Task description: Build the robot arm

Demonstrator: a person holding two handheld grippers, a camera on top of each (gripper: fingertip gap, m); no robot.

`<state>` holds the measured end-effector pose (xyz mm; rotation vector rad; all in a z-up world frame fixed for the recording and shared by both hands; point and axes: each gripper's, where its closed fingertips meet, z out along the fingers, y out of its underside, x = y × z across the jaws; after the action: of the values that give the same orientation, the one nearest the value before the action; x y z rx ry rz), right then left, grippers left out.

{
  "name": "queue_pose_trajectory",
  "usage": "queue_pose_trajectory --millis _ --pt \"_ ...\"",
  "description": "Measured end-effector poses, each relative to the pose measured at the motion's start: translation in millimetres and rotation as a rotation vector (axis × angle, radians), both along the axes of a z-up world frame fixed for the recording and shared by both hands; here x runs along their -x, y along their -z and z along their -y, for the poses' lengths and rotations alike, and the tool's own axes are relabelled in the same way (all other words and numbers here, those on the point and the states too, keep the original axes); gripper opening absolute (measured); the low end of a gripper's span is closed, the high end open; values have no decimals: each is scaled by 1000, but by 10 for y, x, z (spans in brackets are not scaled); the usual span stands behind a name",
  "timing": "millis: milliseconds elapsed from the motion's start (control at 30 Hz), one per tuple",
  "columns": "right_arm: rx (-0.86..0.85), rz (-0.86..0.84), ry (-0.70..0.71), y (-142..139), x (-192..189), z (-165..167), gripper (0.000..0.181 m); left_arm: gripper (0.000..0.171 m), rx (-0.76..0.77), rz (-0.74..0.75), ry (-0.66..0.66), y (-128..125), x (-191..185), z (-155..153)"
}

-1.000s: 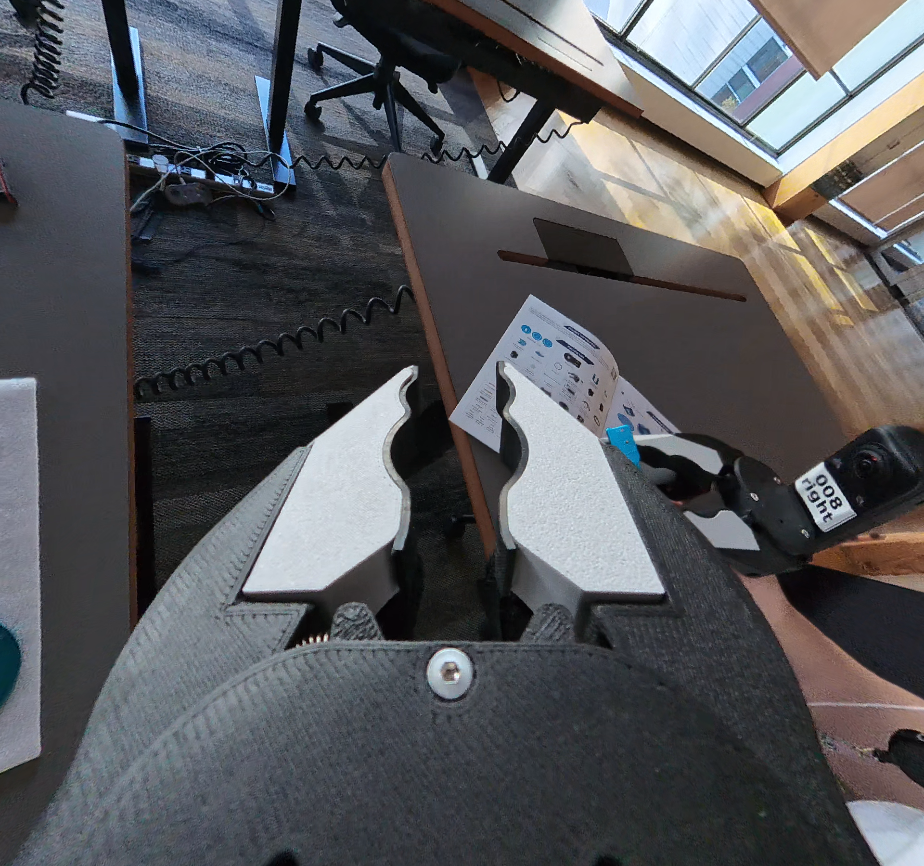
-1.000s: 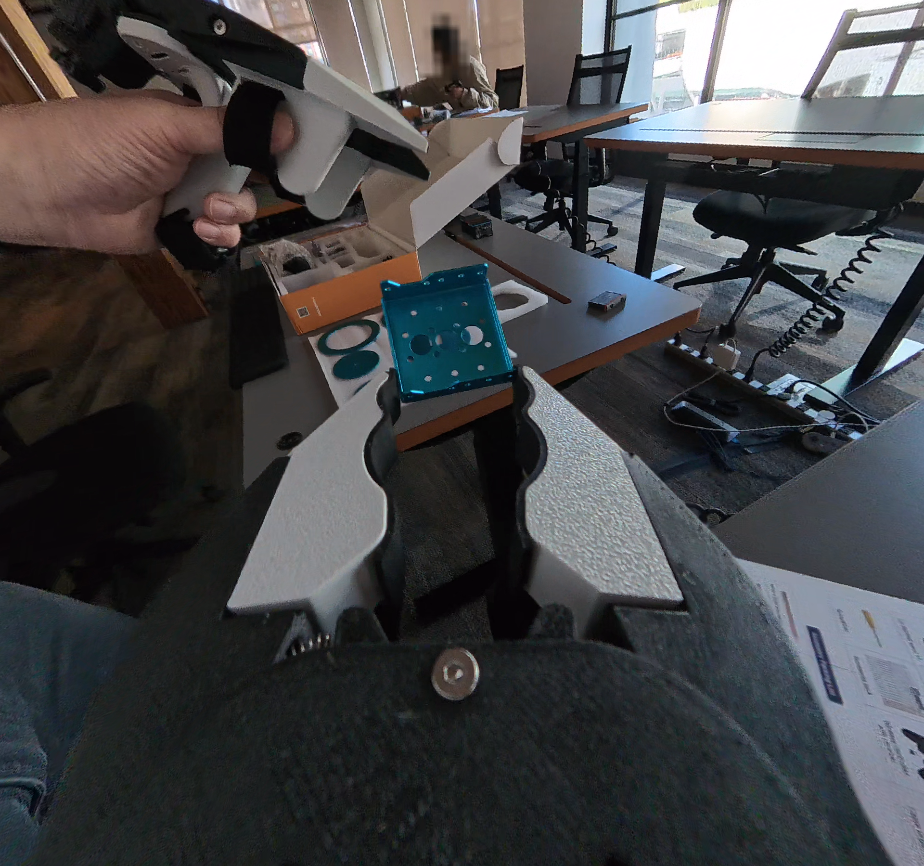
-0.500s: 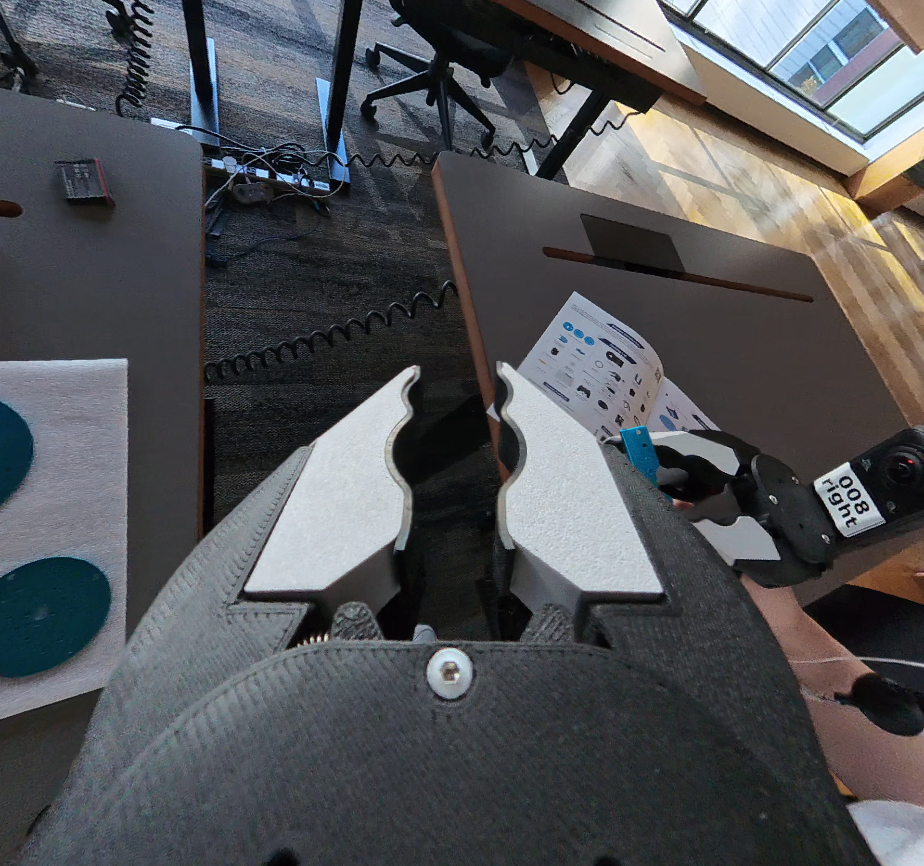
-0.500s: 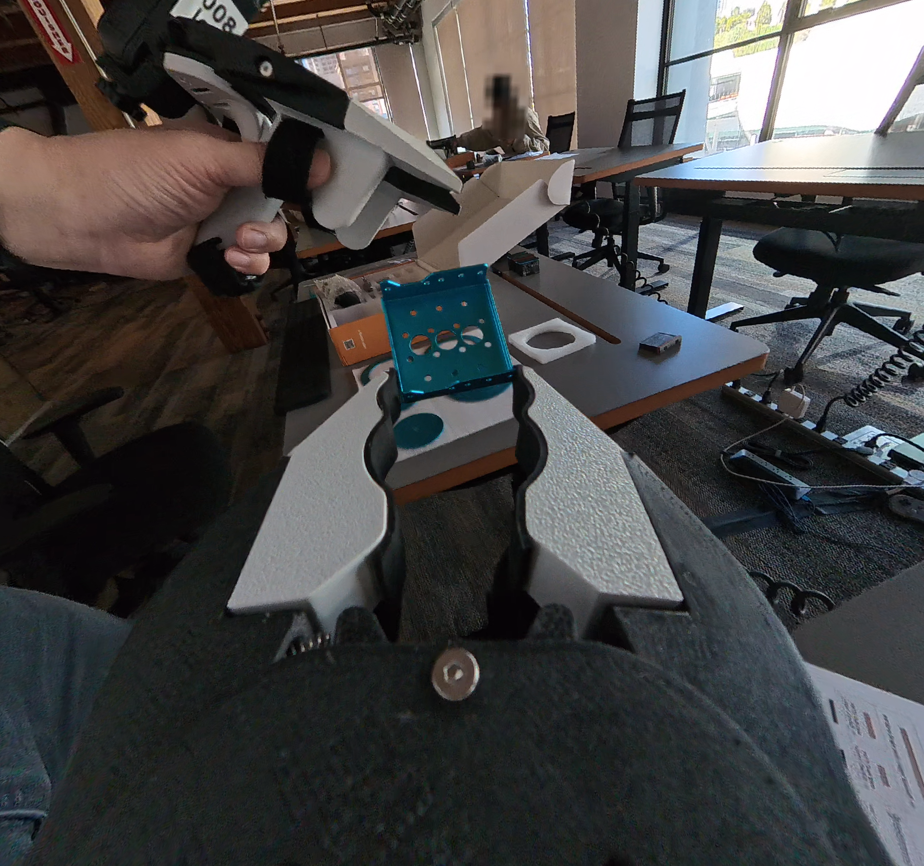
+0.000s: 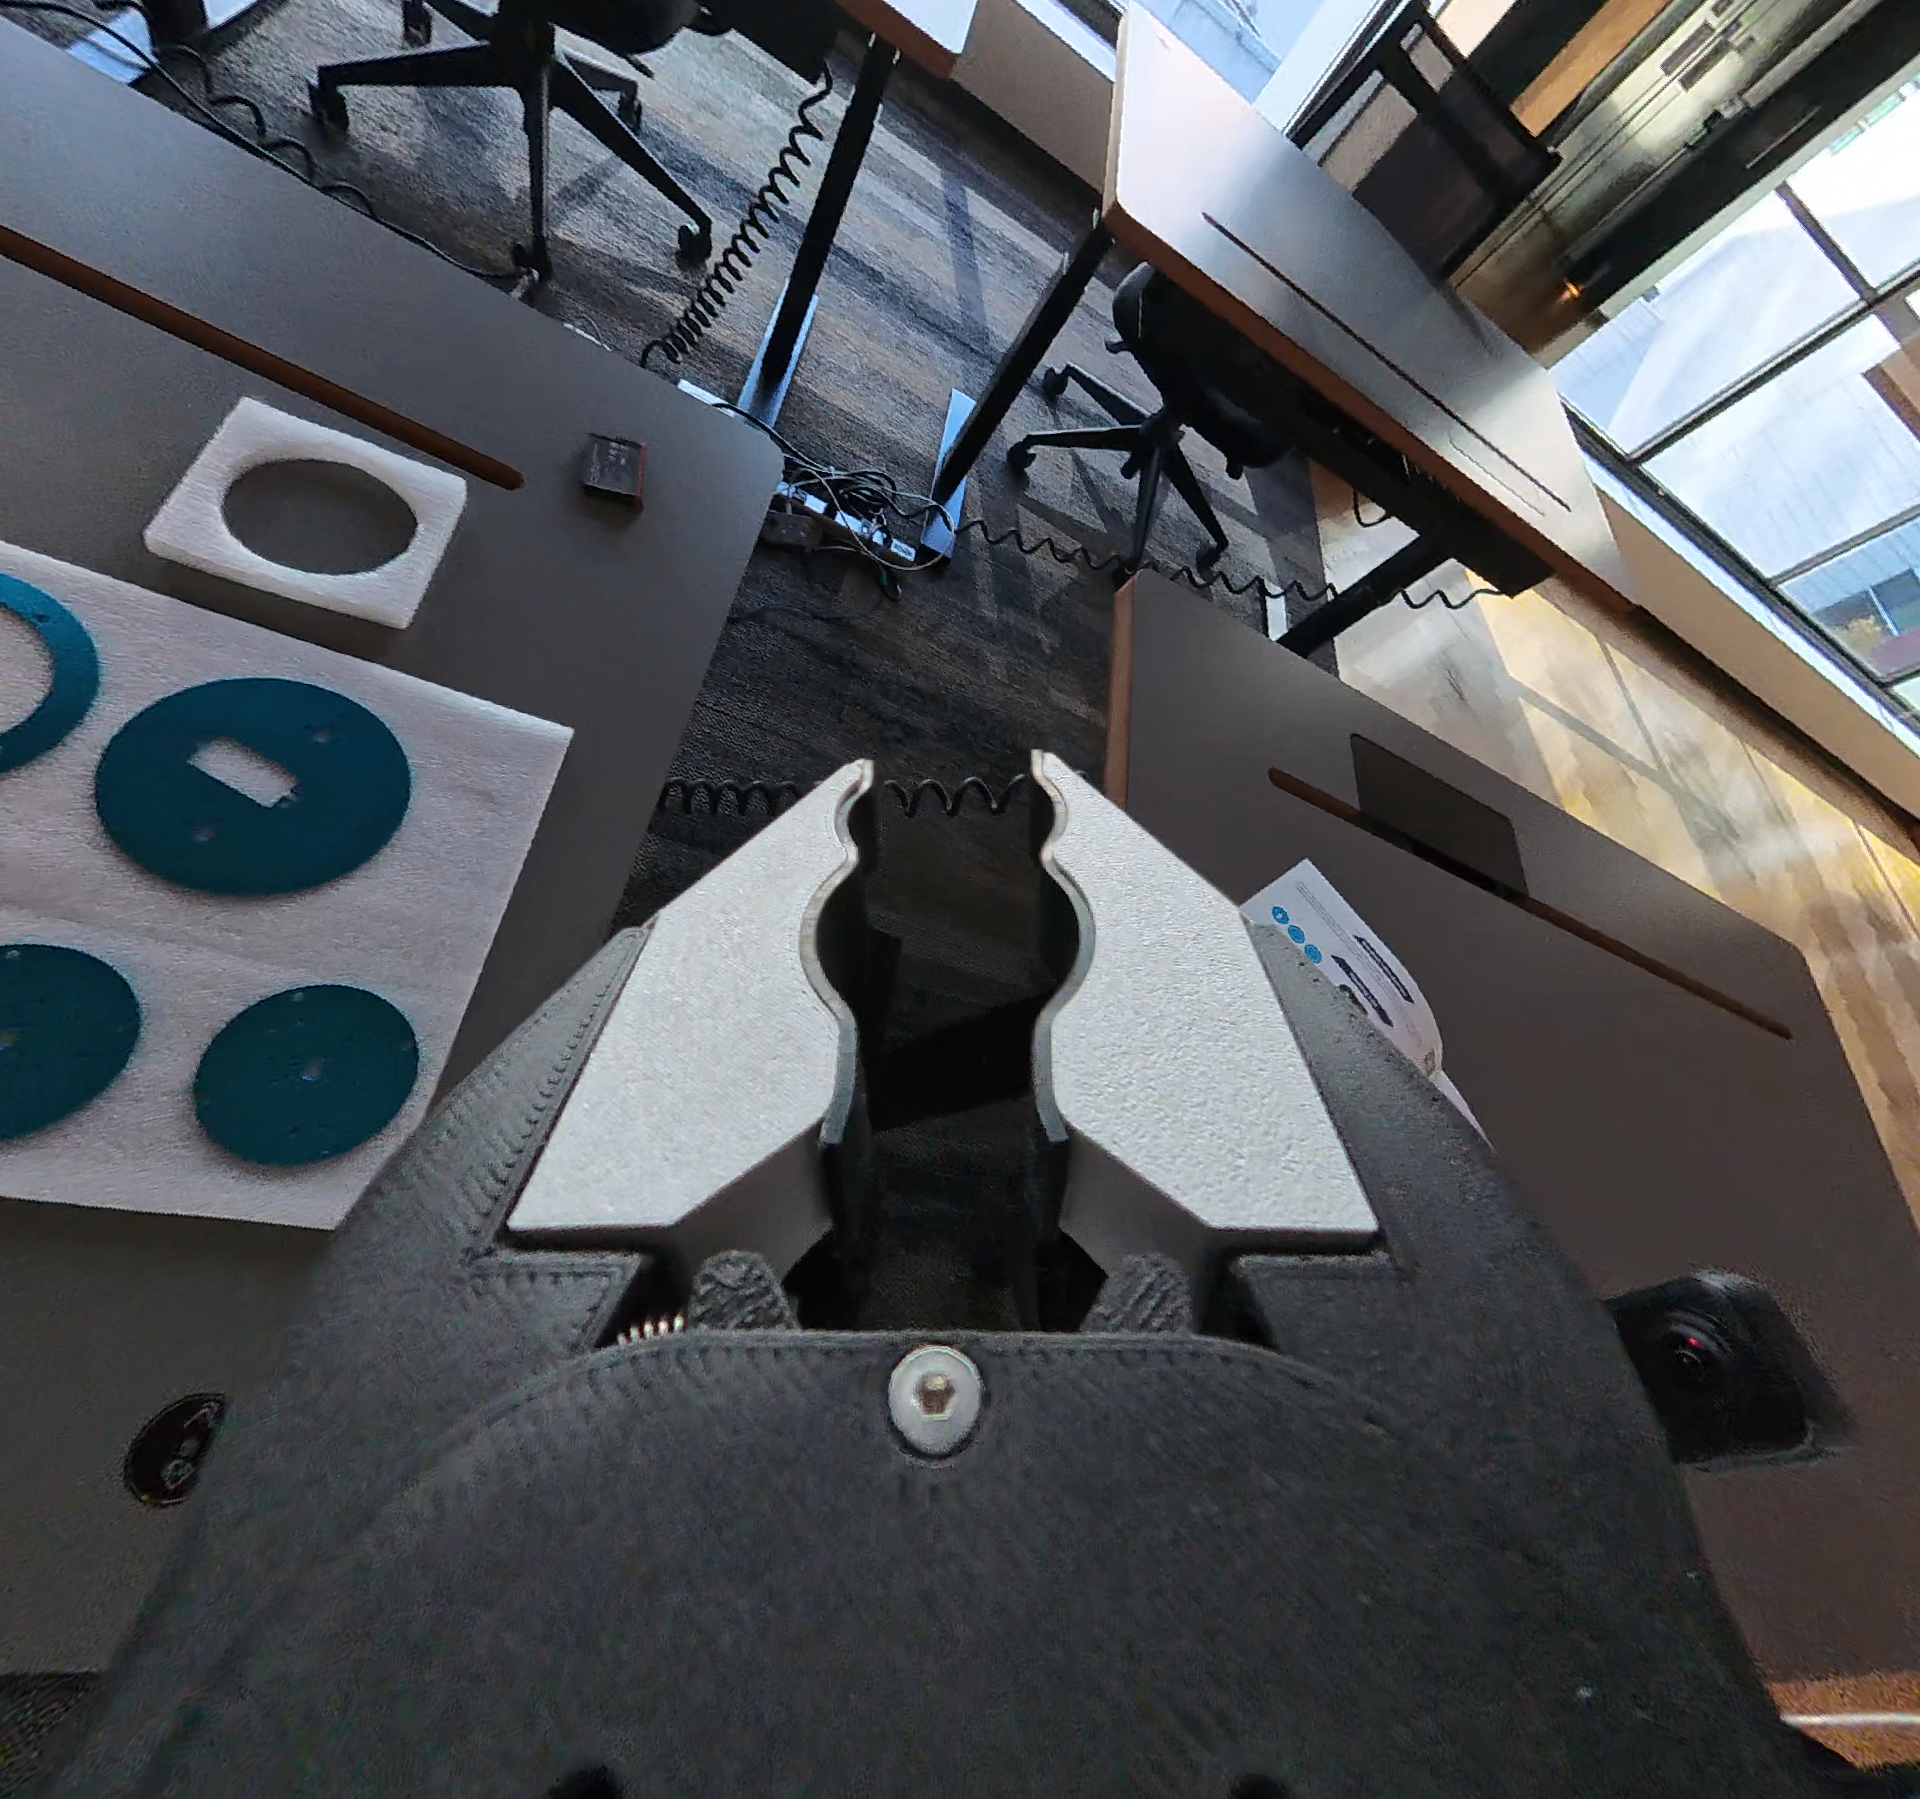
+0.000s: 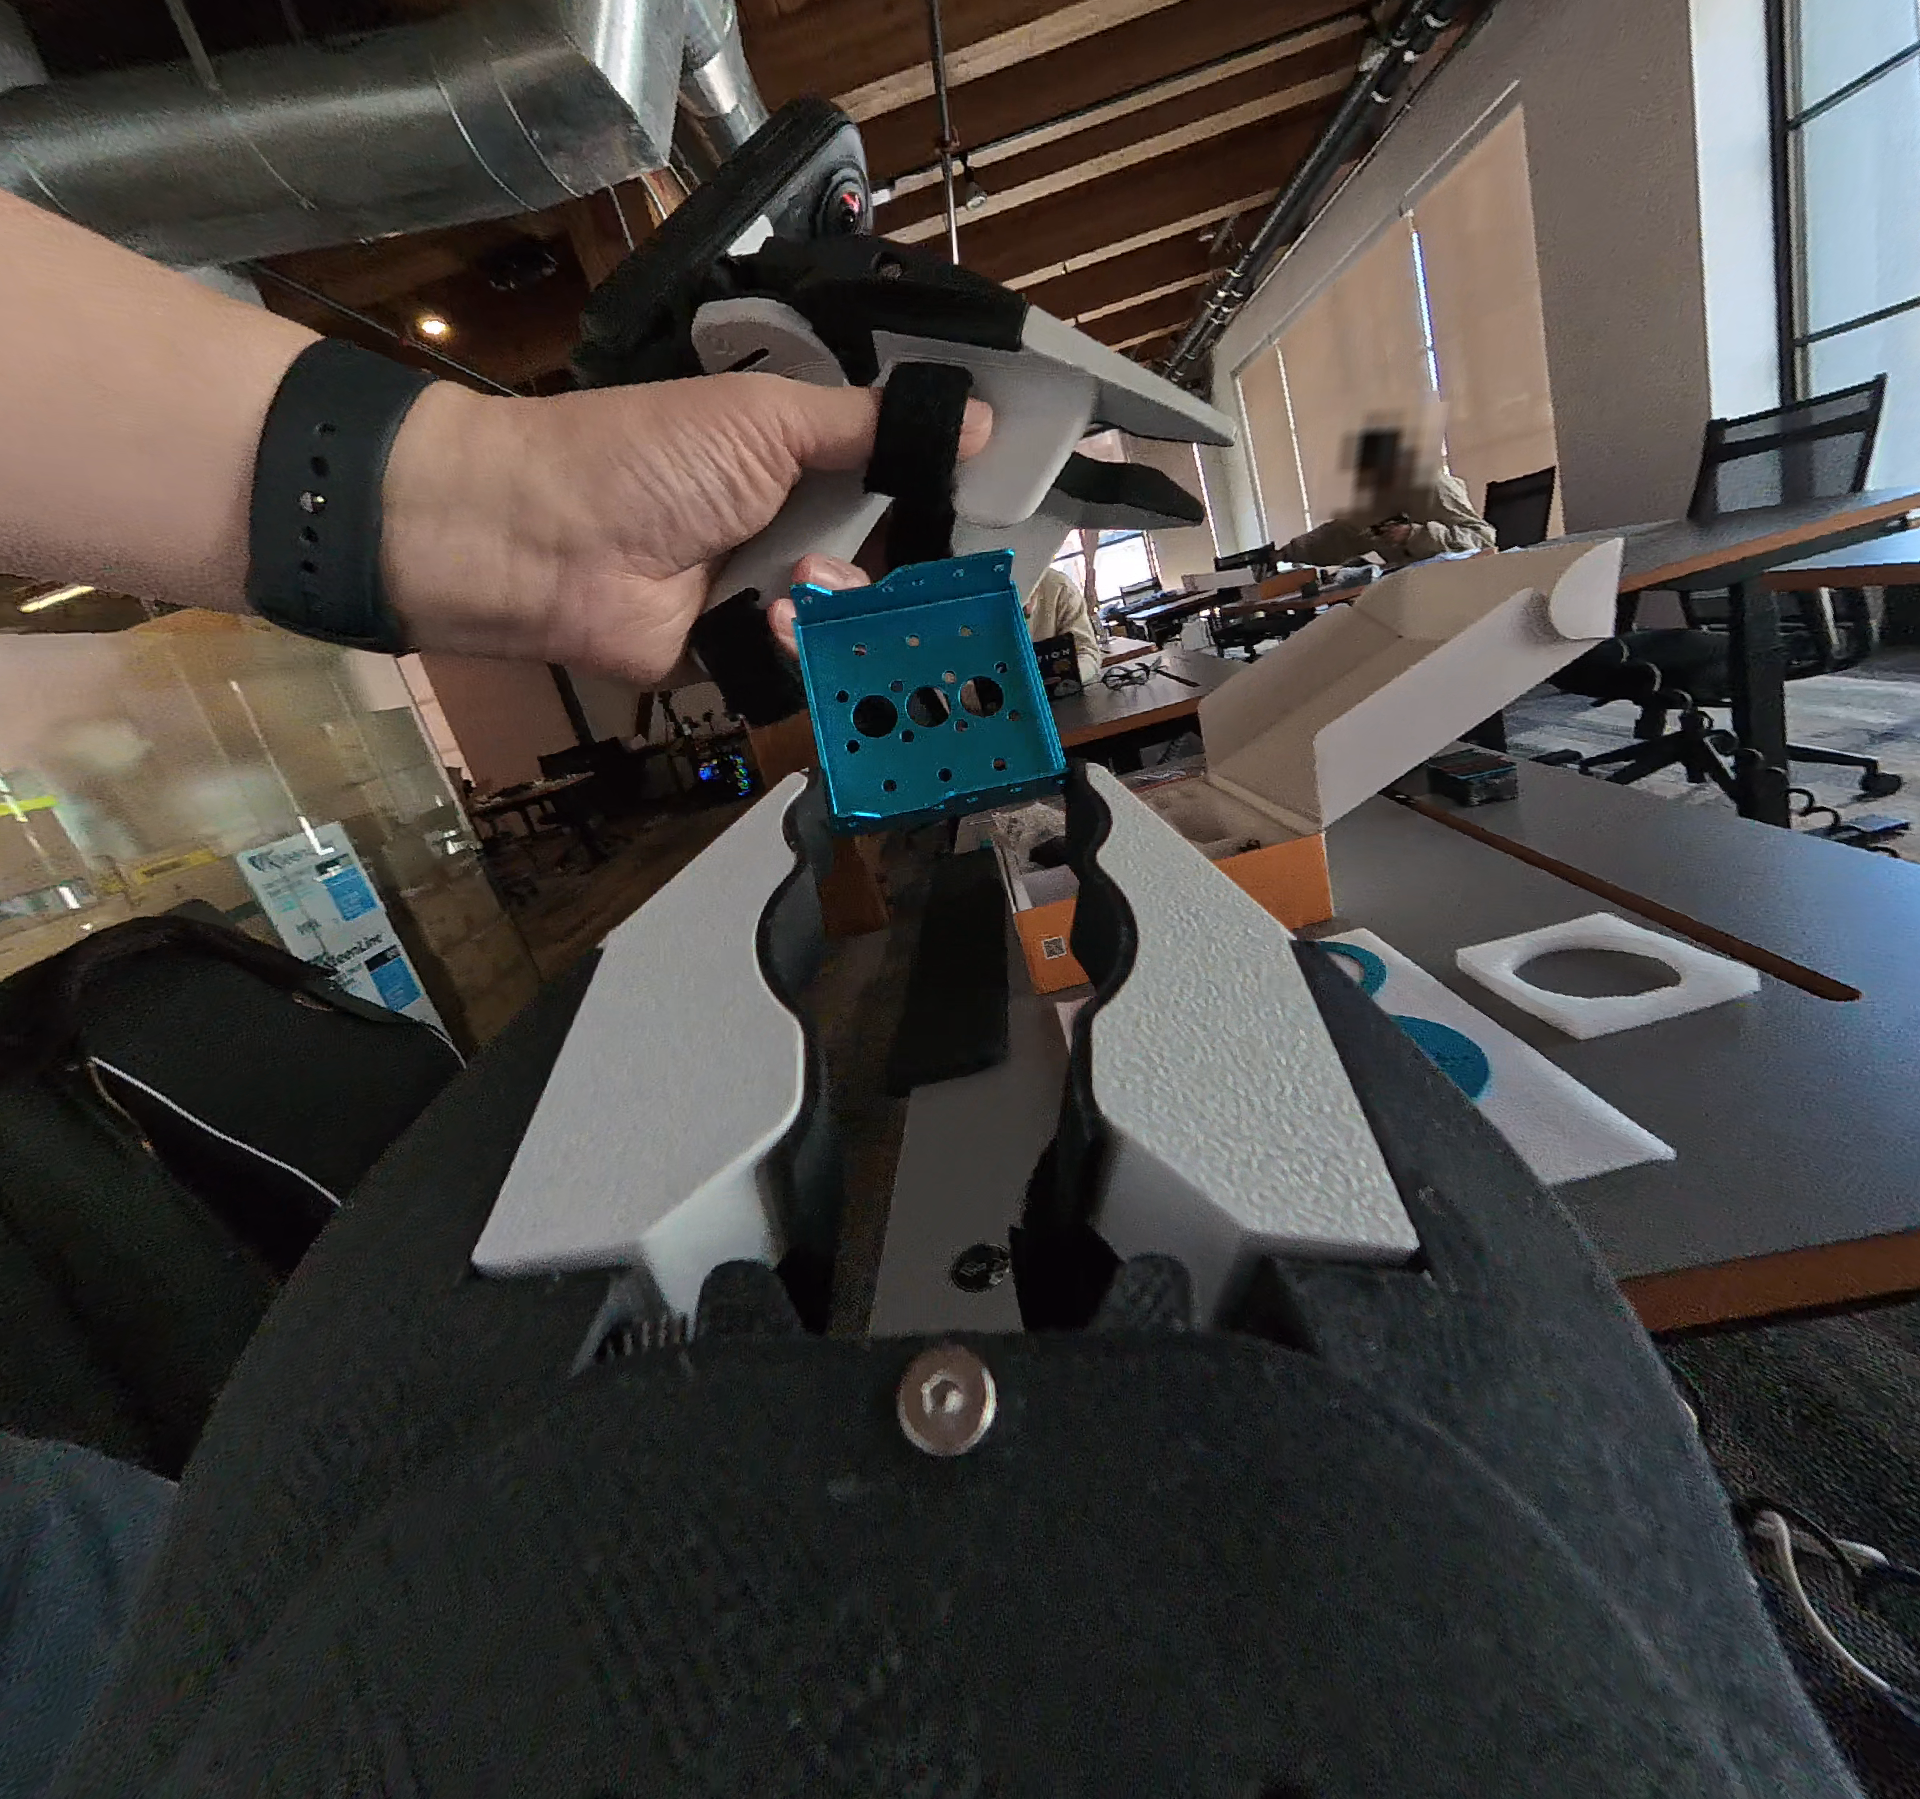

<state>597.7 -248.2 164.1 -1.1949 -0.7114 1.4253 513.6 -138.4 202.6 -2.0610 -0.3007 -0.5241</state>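
My right gripper (image 6: 940,793) is shut on a blue metal bracket (image 6: 925,700) with several round holes and holds it up in the air by its lower edge. My left gripper (image 5: 954,793) is open by a narrow gap and empty, above the floor gap between two grey desks. In the right wrist view a hand with a black wristband holds the left gripper (image 6: 1205,471) just above and behind the bracket. A white foam sheet (image 5: 488,814) with teal discs (image 5: 255,783) lies on the left desk. Only the right gripper's camera (image 5: 1714,1375) shows in the left wrist view.
A white foam square with a round hole (image 5: 307,513) and a small black block (image 5: 613,466) lie on the left desk. A leaflet (image 5: 1340,960) lies on the right desk. An open orange and white box (image 6: 1351,710) stands behind the foam. Office chairs, cables and people farther off. Some 15 centimetres of space lies between my two pairs of fingers.
My left gripper has swung left and up, towards the desk with the foam sheet. My right gripper has lifted and tilted up with the bracket, which is now just under the left gripper.
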Motion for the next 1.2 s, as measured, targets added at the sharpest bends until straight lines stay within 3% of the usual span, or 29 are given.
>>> queue_pose_trajectory --millis 233,433,700,800,933,1033,1200 --pt "-11 -16 -48 -28 105 155 44 26 12 18 -36 74 75 128" --pt "20 39 -60 109 264 232 44 26 8 53 -32 199 284 319" --pt "-26 225 -166 328 968 784 44 26 -14 95 -11 475 878 991" --pt "-71 320 -159 482 1221 839 45 26 -20 37 33 599 1188 1327" --pt "-164 542 -124 949 1413 657 44 28 -66 -127 125 781 1709 1654" --pt "-252 741 -52 1340 1394 339 44 28 -136 -146 180 959 2026 1834" --pt "-200 888 -50 1792 1557 -52 45 28 -187 -113 143 1426 2373 1983"
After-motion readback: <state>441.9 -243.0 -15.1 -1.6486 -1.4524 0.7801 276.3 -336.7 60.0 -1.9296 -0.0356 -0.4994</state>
